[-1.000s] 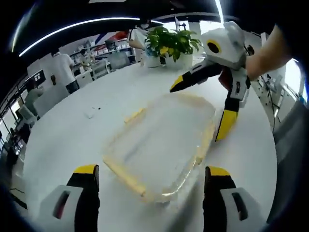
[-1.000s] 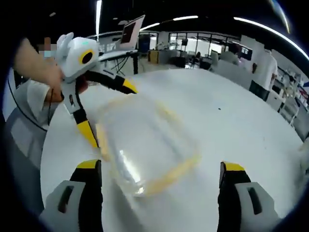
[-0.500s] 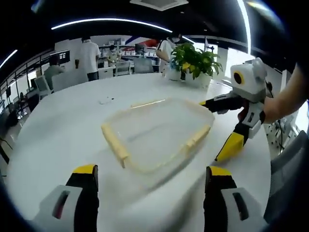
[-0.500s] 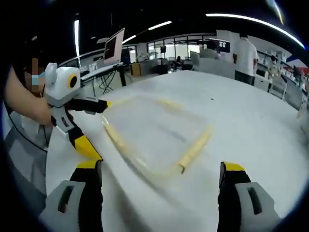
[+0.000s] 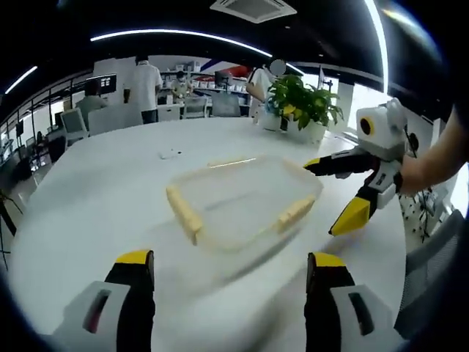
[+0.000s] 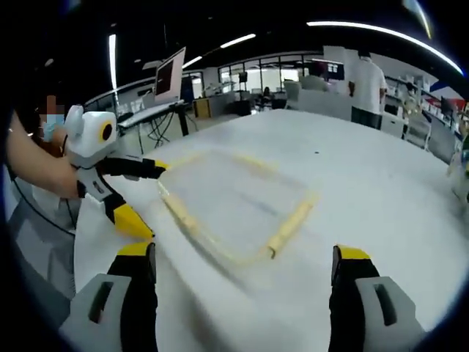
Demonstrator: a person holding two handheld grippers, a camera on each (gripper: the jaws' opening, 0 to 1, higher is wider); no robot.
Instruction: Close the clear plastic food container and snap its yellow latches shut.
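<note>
The clear plastic container (image 5: 238, 198) lies flat on the round white table (image 5: 88, 198), with yellow latches (image 5: 183, 209) along its edges; I cannot tell whether they are snapped. My left gripper (image 5: 231, 264) is open, short of the container's near edge, with nothing between its jaws. My right gripper (image 5: 324, 196) comes in from the right, open, its jaws spread beside the container's right side. In the right gripper view the container (image 6: 234, 198) sits ahead of my open right gripper (image 6: 243, 253). There the left gripper (image 6: 150, 199) stands open at its left edge.
A potted plant (image 5: 297, 99) stands at the table's far edge, and a small object (image 5: 170, 154) lies beyond the container. People stand among desks and chairs behind. A monitor (image 6: 170, 72) sits on a desk past the table. A forearm (image 6: 37, 165) holds the left gripper.
Both grippers have drawn back from the container and dropped lower, so it looks farther off and flatter. Both have stayed open. The container rests in about the same place on the table.
</note>
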